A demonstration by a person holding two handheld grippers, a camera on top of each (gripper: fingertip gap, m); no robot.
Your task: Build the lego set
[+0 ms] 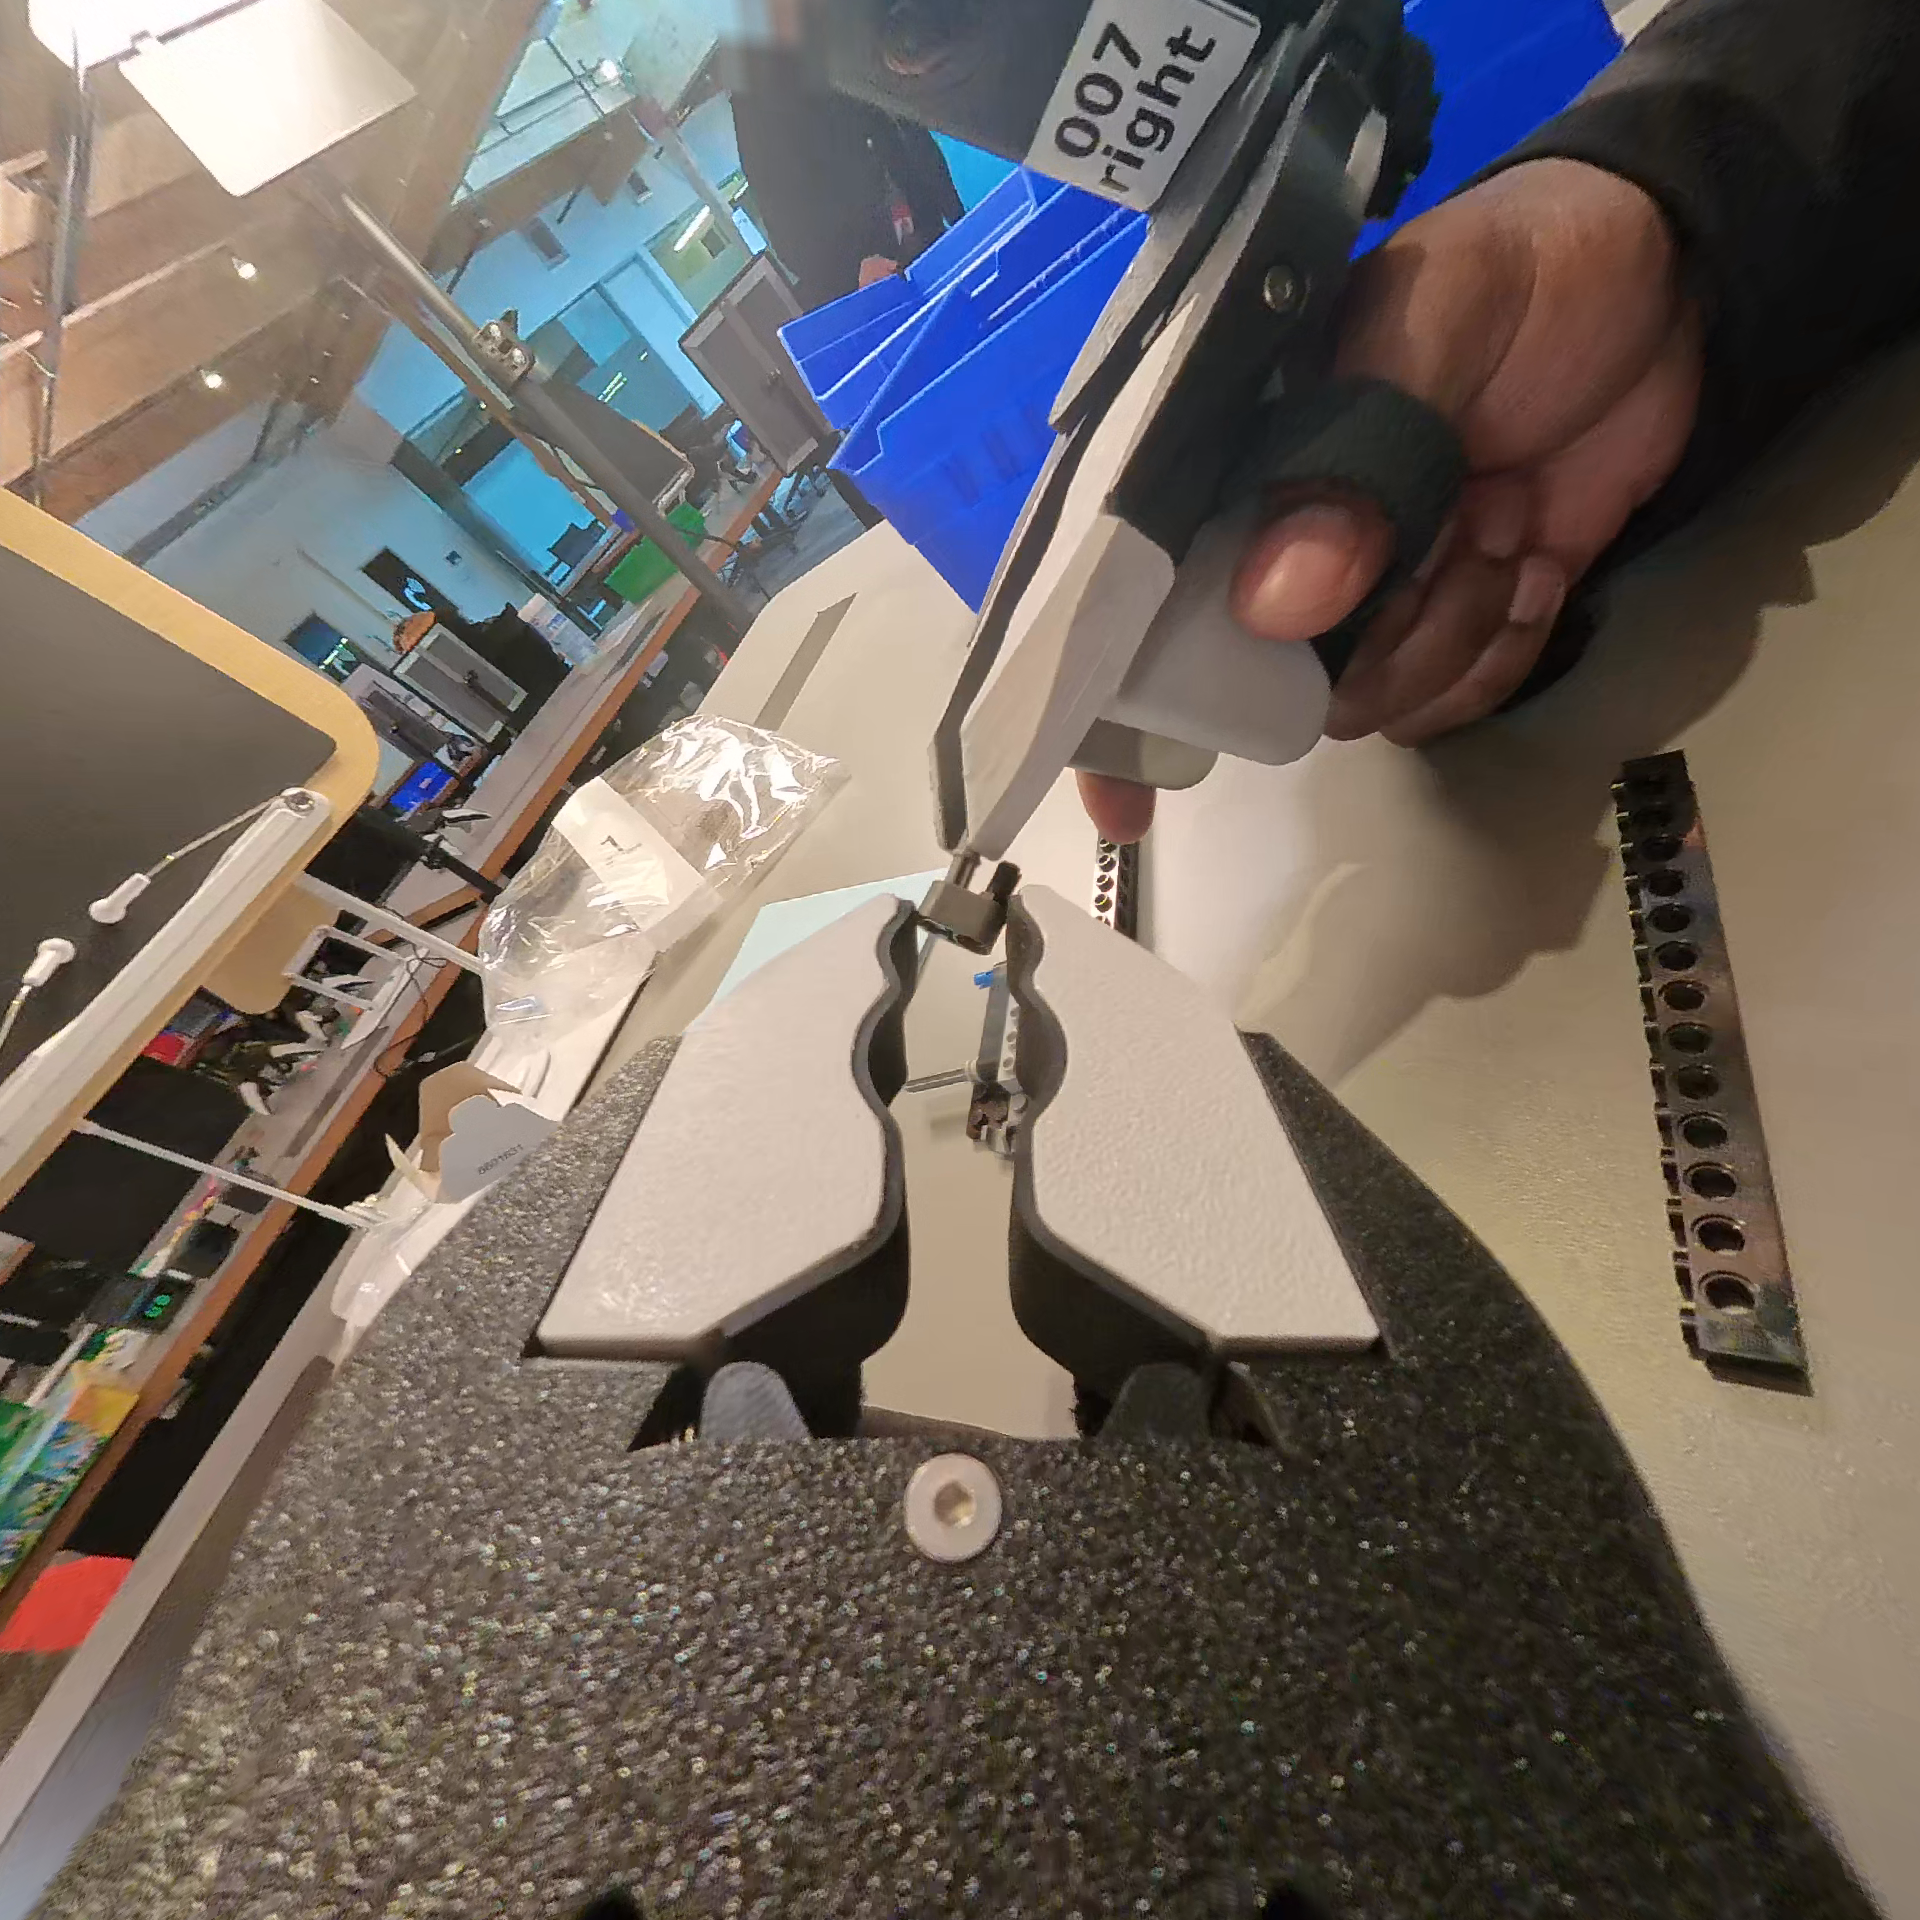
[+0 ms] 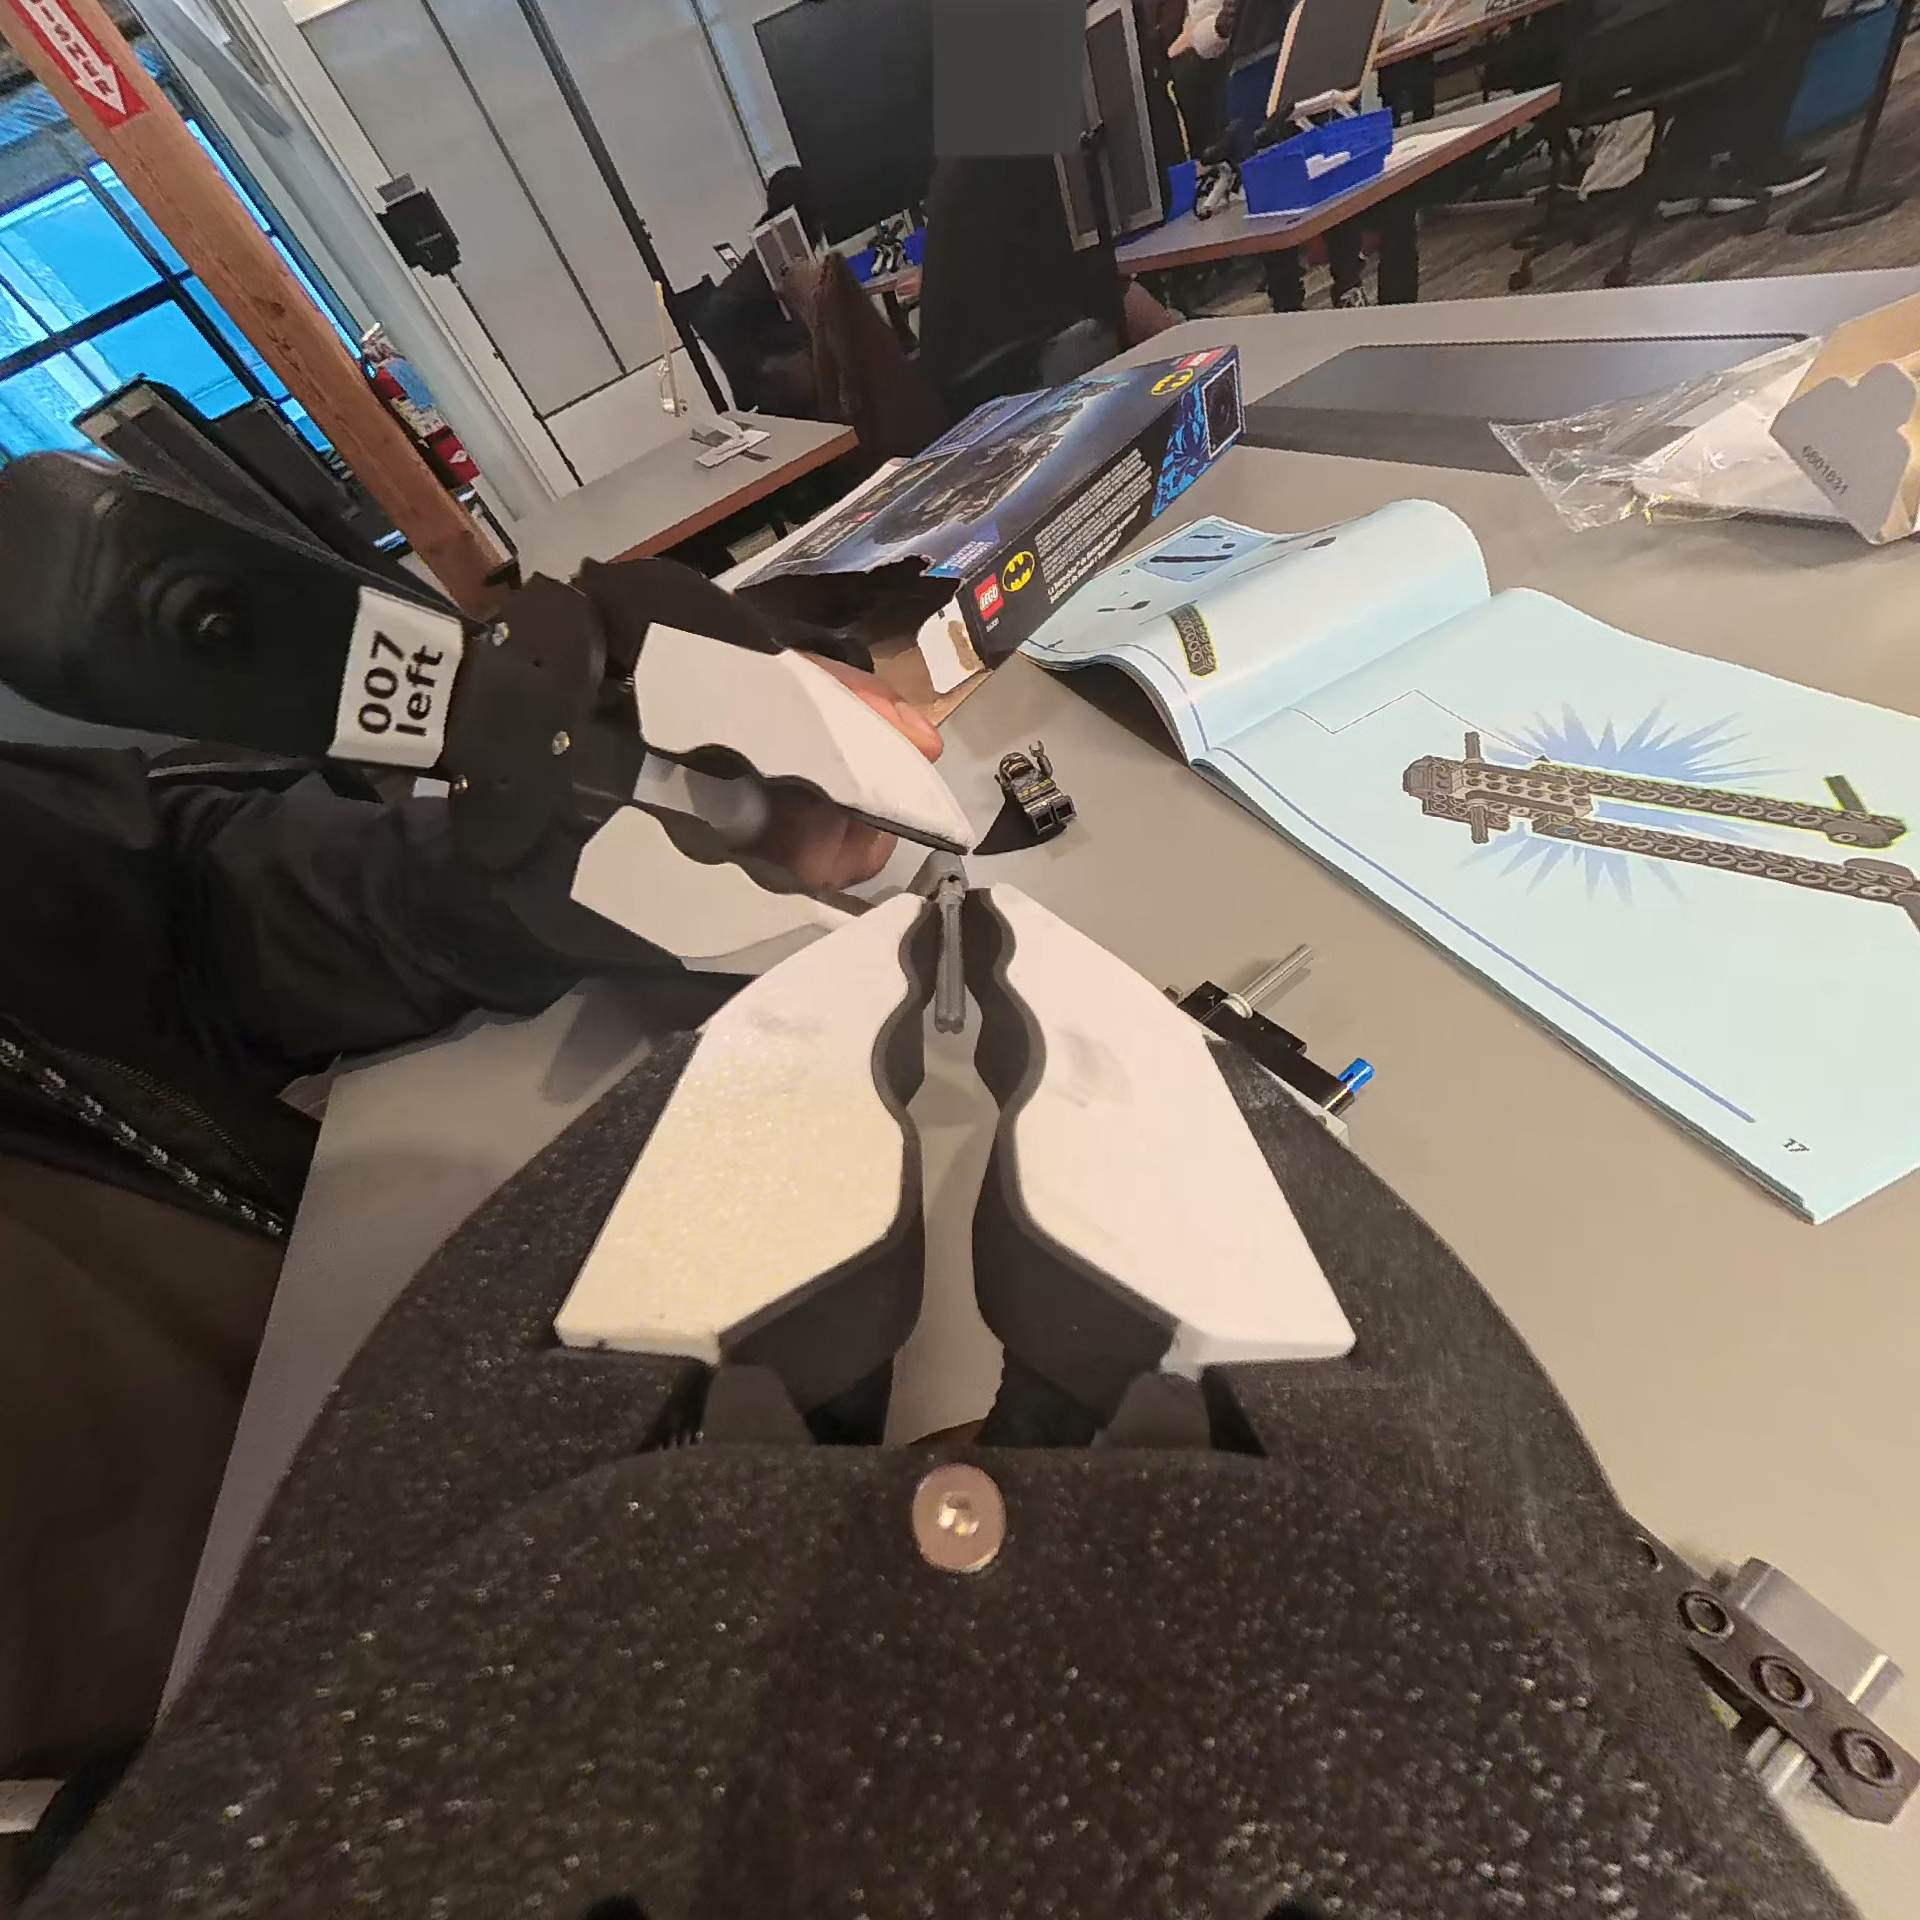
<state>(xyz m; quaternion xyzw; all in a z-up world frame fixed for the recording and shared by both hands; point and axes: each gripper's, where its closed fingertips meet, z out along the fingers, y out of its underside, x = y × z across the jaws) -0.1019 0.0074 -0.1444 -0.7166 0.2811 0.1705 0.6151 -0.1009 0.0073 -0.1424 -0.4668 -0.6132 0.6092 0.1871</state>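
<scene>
In the left wrist view my left gripper is shut on a small dark grey connector block at its fingertips. My right gripper comes down from above and meets that block tip to tip. In the right wrist view my right gripper is shut on a dark grey axle that lies along the gap between its fingers. The axle's far end sits at the block, which is held by the left gripper reaching in from the left. Both are held above the grey table.
An open instruction booklet, a dark toy box and a small black minifigure lie ahead. A black part with an axle and a blue pin lies close on the right. A long black holed beam and a clear plastic bag lie on the table. The tips of both grippers are at nearly the same place.
</scene>
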